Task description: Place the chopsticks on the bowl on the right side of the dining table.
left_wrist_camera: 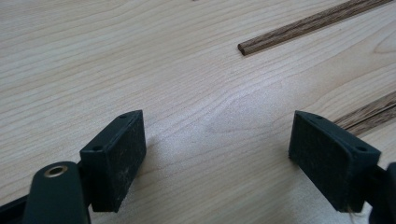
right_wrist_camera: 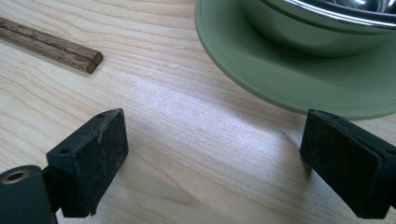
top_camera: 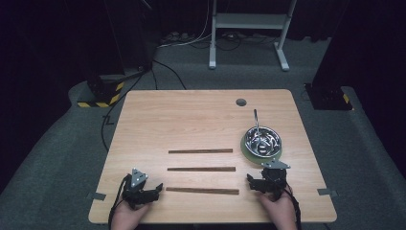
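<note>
Three dark wooden chopstick pairs lie side by side across the middle of the table: far (top_camera: 200,151), middle (top_camera: 201,168) and near (top_camera: 202,190). At the right, a steel bowl (top_camera: 262,139) sits on a green plate (top_camera: 245,149), and a metal handle (top_camera: 256,120) sticks out of the bowl. My left gripper (top_camera: 158,188) rests at the front left, open, just left of the near pair. Its jaws (left_wrist_camera: 217,128) frame bare wood, with stick ends (left_wrist_camera: 243,48) ahead. My right gripper (top_camera: 267,178) is open just in front of the plate (right_wrist_camera: 280,88), over bare table (right_wrist_camera: 215,123).
The table has a cable hole (top_camera: 241,102) near its far edge. Metal brackets (top_camera: 95,195) stick out at the front corners. A white frame (top_camera: 249,21) and cables stand on the grey floor beyond. In the right gripper view, a chopstick end (right_wrist_camera: 91,60) lies to the upper left.
</note>
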The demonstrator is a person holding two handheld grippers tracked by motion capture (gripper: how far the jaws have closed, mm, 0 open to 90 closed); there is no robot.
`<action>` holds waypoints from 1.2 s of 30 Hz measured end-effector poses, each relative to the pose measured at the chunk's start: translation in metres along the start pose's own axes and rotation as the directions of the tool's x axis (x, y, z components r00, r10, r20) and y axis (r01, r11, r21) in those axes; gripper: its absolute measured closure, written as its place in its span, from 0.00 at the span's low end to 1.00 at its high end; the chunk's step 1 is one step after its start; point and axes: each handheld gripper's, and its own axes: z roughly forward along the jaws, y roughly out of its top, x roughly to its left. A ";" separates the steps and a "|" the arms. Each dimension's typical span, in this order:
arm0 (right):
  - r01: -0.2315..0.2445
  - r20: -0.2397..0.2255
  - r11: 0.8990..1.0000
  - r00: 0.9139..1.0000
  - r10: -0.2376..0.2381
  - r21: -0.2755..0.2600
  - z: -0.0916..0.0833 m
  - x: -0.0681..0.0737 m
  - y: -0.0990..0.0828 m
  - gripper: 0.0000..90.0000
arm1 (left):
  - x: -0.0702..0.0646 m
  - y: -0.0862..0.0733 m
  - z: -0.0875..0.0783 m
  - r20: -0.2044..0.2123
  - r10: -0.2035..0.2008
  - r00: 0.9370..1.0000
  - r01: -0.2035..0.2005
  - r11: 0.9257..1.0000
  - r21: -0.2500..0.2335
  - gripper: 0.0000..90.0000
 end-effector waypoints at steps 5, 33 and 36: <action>-0.004 -0.009 1.000 1.000 0.004 0.013 -0.001 0.001 0.000 0.08 | -0.002 -0.001 0.000 -0.008 -0.024 1.000 0.024 1.000 -0.014 0.21; 0.019 -0.035 1.000 0.999 -0.020 -0.007 -0.005 0.004 -0.002 0.17 | -0.003 -0.001 0.001 -0.010 -0.049 0.999 0.048 0.998 -0.029 0.21; 0.031 -0.054 0.999 0.998 -0.032 -0.012 -0.006 0.006 -0.003 0.22 | -0.003 -0.001 0.001 -0.010 -0.048 0.999 0.048 0.998 -0.029 0.21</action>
